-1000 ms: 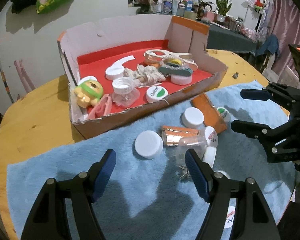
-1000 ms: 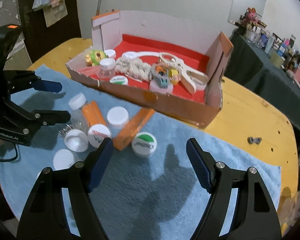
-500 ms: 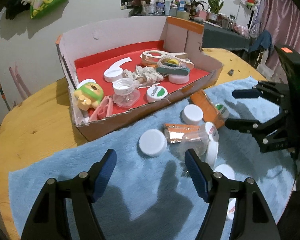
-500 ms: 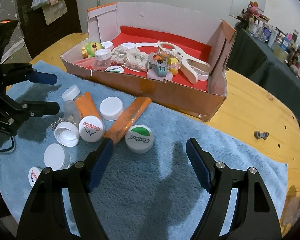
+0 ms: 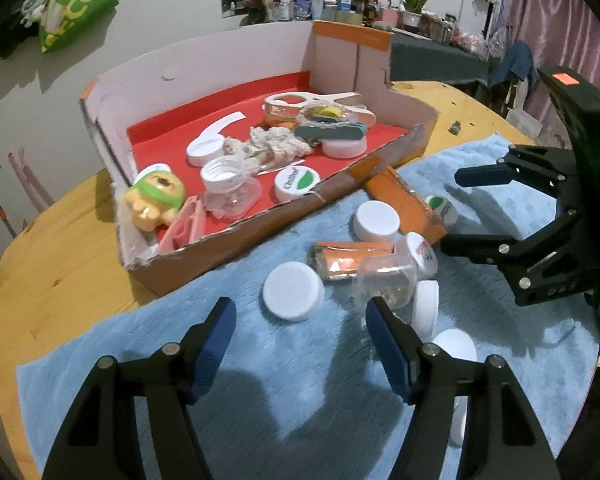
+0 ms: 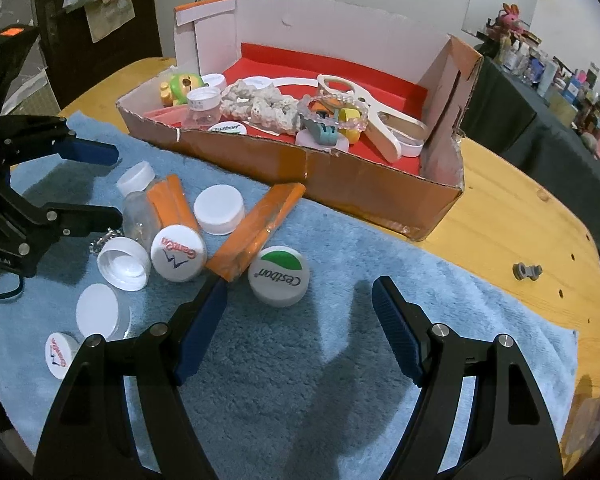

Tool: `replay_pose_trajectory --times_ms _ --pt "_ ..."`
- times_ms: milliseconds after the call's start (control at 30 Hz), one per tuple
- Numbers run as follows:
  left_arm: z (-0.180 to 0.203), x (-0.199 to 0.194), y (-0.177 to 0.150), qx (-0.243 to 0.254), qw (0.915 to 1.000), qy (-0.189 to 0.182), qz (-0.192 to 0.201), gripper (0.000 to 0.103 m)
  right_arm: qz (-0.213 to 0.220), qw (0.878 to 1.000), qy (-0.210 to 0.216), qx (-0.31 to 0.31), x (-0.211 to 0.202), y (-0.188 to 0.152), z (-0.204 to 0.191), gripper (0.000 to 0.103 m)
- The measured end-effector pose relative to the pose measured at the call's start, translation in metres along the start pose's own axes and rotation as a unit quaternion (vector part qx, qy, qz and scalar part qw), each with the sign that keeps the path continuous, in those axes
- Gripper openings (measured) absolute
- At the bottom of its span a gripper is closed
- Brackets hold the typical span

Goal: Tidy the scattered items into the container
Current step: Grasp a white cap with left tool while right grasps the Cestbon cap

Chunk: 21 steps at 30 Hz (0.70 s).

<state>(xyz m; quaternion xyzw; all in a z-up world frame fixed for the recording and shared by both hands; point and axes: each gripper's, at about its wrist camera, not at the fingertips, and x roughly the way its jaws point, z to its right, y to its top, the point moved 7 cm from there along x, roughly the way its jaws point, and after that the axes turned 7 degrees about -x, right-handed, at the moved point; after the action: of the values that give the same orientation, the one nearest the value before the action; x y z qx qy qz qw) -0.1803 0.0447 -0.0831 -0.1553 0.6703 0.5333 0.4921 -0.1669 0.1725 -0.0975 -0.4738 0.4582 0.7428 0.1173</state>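
White cap (image 5: 294,290) just ahead, between open left tool (image 5: 300,312) fingers.

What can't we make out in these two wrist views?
- Left wrist: a white cap low on the towel, mostly hidden behind the left gripper's fingers.
- Right wrist: chain beside the clear bottle, too small to identify.
- Both: shelf clutter, too small.

We see a round wooden table (image 5: 52,264) under a blue fleece mat (image 6: 300,392). Behind it stands a white wall (image 5: 172,4) with a green bag (image 5: 78,4) hanging. A dark-clothed side table (image 5: 432,58) holds bottles and plants, beside a pink curtain (image 5: 540,12).
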Motion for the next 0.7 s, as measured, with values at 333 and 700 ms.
replay_pose_trajectory --times_ms 333,700 --pt "-0.001 0.008 -0.002 -0.012 0.9992 -0.037 -0.005 0.056 0.009 1.0 0.017 -0.015 0.003 0.003 -0.009 0.06" --pt "-0.001 0.011 0.0 -0.015 0.9994 -0.03 0.003 0.05 0.012 0.999 0.04 -0.015 0.001 0.002 -0.015 0.045"
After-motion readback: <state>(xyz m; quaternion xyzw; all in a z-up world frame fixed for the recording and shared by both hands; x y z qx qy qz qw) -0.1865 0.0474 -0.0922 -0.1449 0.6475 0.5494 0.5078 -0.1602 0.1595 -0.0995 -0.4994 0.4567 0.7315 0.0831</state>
